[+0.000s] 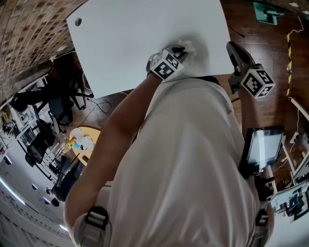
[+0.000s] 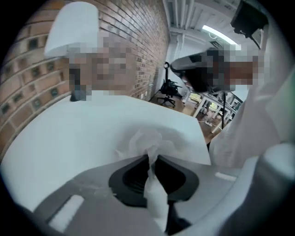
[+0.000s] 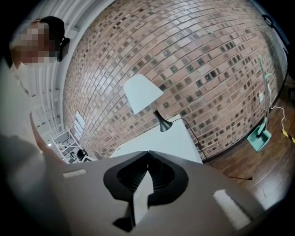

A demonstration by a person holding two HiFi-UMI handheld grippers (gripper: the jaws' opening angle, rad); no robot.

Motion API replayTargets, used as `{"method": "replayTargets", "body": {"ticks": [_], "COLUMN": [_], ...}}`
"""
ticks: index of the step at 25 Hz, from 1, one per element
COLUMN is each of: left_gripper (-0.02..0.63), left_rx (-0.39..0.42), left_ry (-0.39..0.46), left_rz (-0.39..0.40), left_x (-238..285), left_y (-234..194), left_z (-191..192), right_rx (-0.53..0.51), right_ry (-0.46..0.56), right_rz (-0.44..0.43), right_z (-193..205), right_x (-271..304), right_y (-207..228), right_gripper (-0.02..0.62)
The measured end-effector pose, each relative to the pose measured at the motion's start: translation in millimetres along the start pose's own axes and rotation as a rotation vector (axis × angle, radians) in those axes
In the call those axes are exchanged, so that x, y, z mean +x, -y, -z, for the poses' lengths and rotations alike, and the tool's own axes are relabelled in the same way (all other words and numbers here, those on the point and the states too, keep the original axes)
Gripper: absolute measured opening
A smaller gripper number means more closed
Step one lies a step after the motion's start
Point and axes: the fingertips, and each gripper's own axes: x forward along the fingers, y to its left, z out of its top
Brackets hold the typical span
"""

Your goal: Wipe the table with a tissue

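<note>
A crumpled white tissue [image 1: 187,46] lies on the white table [image 1: 125,43], near its front edge. My left gripper [image 1: 182,50] points down at the table and is shut on the tissue. In the left gripper view the tissue [image 2: 146,141] bunches on the table [image 2: 69,133] just past the fingertips, and a strip of it runs back between the jaws of the left gripper [image 2: 152,159]. My right gripper [image 1: 233,48] hovers off the table's right edge; in its own view the right gripper [image 3: 148,152] has its tips together with nothing held.
A lamp [image 3: 144,95] with a white shade stands at the table's [image 3: 170,138] far end by the brick wall [image 3: 203,55]. The person's white-shirted body covers the table's front edge. A tablet [image 1: 263,147] sits at the right; a green dustpan [image 1: 265,12] lies on the wooden floor.
</note>
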Motion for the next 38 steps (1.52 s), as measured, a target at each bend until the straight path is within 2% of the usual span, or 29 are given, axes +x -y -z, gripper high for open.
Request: {"method": "replayTargets", "body": {"ticks": [2, 5, 9, 11, 15, 17, 19, 25, 28, 30, 34, 38], "left_gripper": [0.051, 0.051, 0.051, 0.051, 0.051, 0.049, 0.049, 0.049, 0.049, 0.049, 0.049, 0.049], "left_rx": [-0.082, -0.253, -0.453, -0.488, -0.529, -0.584, -0.62, -0.637, -0.6, -0.559, -0.517, -0.517], "left_ry": [0.036, 0.097, 0.136, 0.125, 0.11, 0.132, 0.189, 0.455, 0.583, 0.636, 0.694, 0.749], "left_rz": [-0.074, -0.211, -0.368, -0.427, -0.494, -0.503, -0.49, -0.401, -0.364, -0.347, -0.345, -0.351], "left_x": [-22, -61, -116, -139, -163, -175, -183, -189, -201, -206, -219, -241], "left_y": [-32, -83, -136, -151, -149, -142, -129, -77, -47, -30, -13, -2], "left_z": [16, 48, 111, 137, 160, 169, 167, 130, 100, 88, 91, 99], "right_rx": [-0.008, -0.024, -0.055, -0.07, -0.102, -0.117, -0.133, -0.176, -0.227, -0.252, -0.294, -0.366], "right_ry": [-0.006, -0.017, -0.037, -0.036, -0.033, -0.045, -0.07, -0.144, -0.171, -0.186, -0.202, -0.224], "right_rz": [-0.001, -0.002, -0.007, -0.025, -0.059, -0.087, -0.114, -0.203, -0.277, -0.312, -0.347, -0.372], "right_z": [4, 9, 14, 16, 22, 28, 34, 54, 64, 75, 99, 119], "right_x": [2, 3, 16, 28, 35, 40, 41, 38, 42, 48, 60, 65], "right_y": [-7, -21, -49, -63, -88, -103, -113, -135, -154, -162, -184, -215], "right_gripper": [0.008, 0.008, 0.008, 0.008, 0.008, 0.008, 0.008, 0.008, 0.008, 0.008, 0.008, 0.008]}}
